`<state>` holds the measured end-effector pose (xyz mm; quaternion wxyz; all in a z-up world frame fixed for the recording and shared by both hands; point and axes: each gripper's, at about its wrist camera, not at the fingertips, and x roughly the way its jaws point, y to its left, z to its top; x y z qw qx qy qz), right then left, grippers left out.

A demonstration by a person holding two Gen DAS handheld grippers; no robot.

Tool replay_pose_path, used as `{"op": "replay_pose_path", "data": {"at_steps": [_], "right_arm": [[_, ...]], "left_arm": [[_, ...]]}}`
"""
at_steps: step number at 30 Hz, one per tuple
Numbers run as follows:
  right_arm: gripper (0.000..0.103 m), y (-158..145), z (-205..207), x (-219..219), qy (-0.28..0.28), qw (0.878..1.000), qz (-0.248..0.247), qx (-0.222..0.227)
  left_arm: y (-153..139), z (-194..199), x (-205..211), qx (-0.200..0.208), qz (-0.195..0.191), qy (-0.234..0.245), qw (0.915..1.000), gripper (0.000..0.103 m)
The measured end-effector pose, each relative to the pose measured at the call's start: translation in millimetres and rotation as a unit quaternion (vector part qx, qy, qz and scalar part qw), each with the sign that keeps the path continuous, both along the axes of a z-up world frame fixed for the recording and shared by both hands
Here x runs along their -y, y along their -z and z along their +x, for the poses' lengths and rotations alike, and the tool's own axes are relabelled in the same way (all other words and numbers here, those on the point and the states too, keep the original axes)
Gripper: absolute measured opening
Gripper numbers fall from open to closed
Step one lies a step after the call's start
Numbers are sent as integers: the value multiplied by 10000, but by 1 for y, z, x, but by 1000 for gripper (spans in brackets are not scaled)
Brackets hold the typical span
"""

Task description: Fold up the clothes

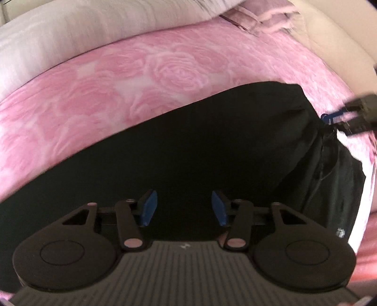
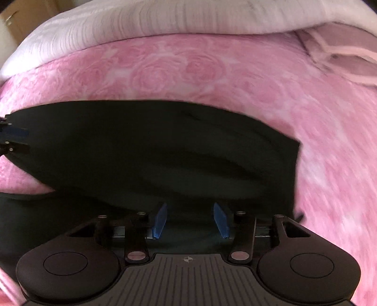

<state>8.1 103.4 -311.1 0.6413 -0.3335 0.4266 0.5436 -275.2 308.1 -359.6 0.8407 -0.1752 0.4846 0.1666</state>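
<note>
Black garment [image 1: 188, 150] lies partly folded on pink rose-print bedspread [image 1: 132, 77], w/ white quilt [image 1: 70, 30] bunched along far edge. Left gripper [image 1: 183, 207] hovers over the cloth, fingers spread apart, nothing btwn them. Right gripper [image 2: 190, 220] likewise spread wide over garment's near edge; in left view its tip sits at the garment's right corner, blurred.

Left gripper [image 1: 183, 207] and right gripper [image 2: 190, 220]: black linkages, round discs, ribbed grey bases, silver rivets, blue pads [image 1: 148, 208].

Rose-patterned pink bedspread [image 1: 165, 70], pale quilt [image 2: 188, 18] behind
</note>
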Motion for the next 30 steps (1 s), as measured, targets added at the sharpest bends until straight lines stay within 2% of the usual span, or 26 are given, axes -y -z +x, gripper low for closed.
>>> {"op": "replay_pose_path", "data": {"at_steps": [7,12,16,21,24,25,26,27,28,29,30], "right_arm": [[49,31,45,-66,-846,9960,75,268],[49,51,76,-110,-1409,9890,114,434],[49,56,81,-115,-1491,9882,-1,339],[49,61,88,-122,-1592,9869,-145,220],[48,65,92,-126,-1652,9859,-231,148],[45,66,93,-127,-1672,9855,-260,124],[24,67,95,-128,-1692,9851,-289,100],[7,68,96,-129,-1712,9847,-318,77],[6,69,97,-131,-1732,9843,-346,53],[0,70,99,-132,-1752,9838,-375,29],[0,69,98,-131,-1765,9836,-357,64]], "left_arm": [[27,46,-53,-199,298,766,9964,46],[35,57,-89,-258,226,1213,9920,45],[41,58,-109,-376,137,1459,9885,45],[60,49,-126,-666,-103,1538,9858,46],[64,43,-125,-584,-91,1508,9868,46],[65,41,-125,-548,-82,1495,9872,43],[65,40,-123,-545,-23,1493,9873,37],[63,39,-120,-552,84,1515,9869,19],[60,38,-116,-559,199,1544,9862,2],[58,37,-113,-566,315,1572,9854,2],[54,35,-107,-541,485,1572,9849,1]]}}
